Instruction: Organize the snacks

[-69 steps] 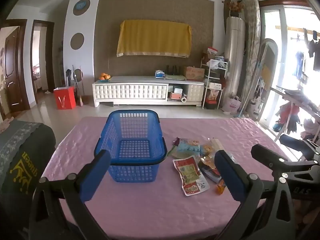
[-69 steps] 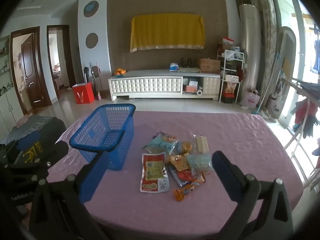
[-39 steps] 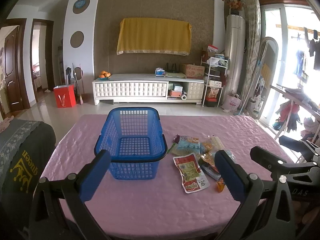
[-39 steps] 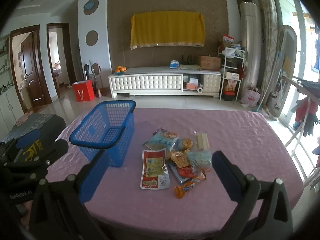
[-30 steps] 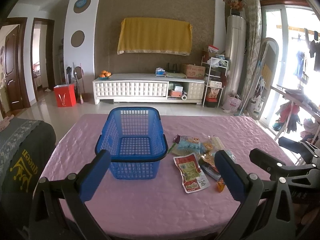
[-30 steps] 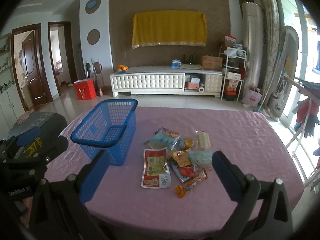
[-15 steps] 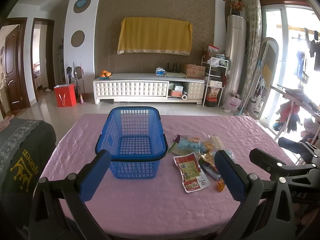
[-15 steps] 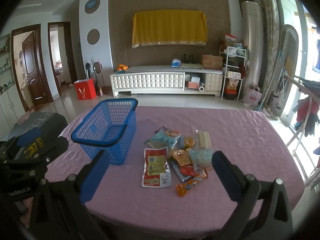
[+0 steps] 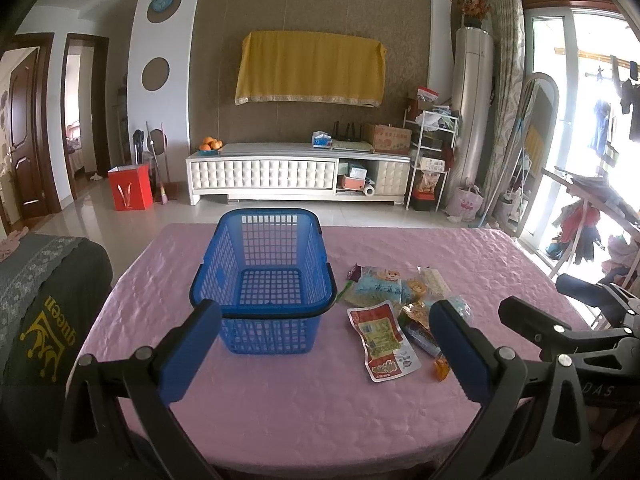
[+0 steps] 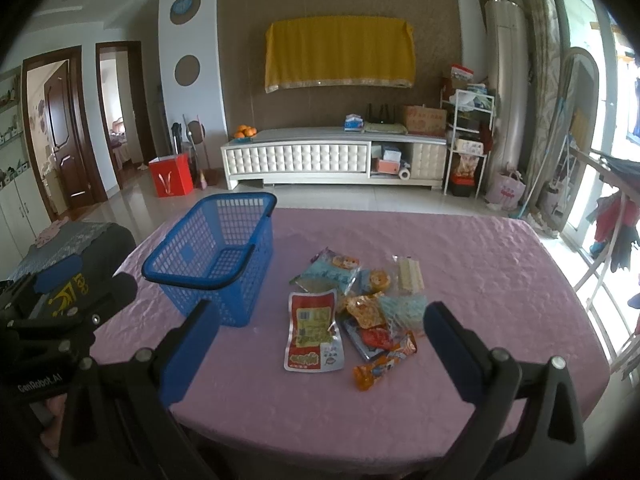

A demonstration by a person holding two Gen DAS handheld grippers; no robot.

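Orange packet [image 10: 384,365] whole only from right wrist.

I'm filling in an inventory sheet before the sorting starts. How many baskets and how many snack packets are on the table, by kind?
Blue basket: 1, nothing in it
Snack packets in the pile: about 8, all lying on the pink tablecloth; they overlap, so the count is approximate
Open grippers: 2, left gripper and right gripper
Total on the table: about 9

Each hand-held gripper, left [image 9: 324,344] and right [image 10: 320,340], has 2 blue-padded fingers on black arms with silver screws at lower frame; white "GenRobot.AI" lettering lower left.
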